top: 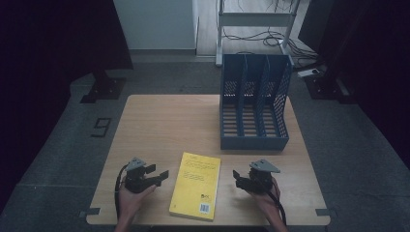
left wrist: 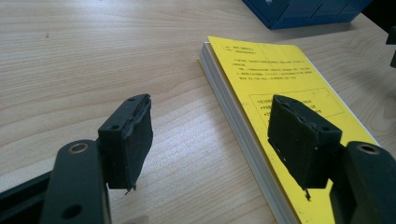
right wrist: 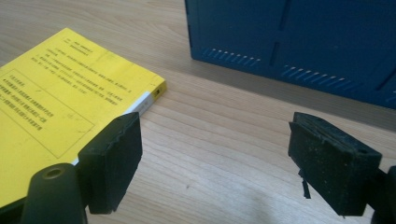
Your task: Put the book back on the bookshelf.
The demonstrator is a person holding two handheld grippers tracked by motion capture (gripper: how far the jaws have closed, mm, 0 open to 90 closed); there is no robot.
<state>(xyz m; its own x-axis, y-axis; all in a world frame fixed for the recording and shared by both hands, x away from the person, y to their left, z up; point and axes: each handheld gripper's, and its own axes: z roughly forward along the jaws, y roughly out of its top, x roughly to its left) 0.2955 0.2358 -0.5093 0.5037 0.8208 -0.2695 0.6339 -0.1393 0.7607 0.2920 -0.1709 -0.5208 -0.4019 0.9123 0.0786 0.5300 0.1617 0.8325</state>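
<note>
Squarely between both fingers (top: 162, 175): yellow book (top: 196, 192).

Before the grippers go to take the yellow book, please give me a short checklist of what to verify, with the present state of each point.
1. Left hand-held gripper open: ok, jaws stand wide apart.
2. Right hand-held gripper open: ok, jaws wide apart.
3. Yellow book lies flat on the table, nothing on it: ok.
4. Book between the two grippers, neither touching it: ok.
5. Blue file rack upright, compartments free: ok for what shows; the far ends cannot tell.
6. Book fits a compartment: cannot tell.
</note>
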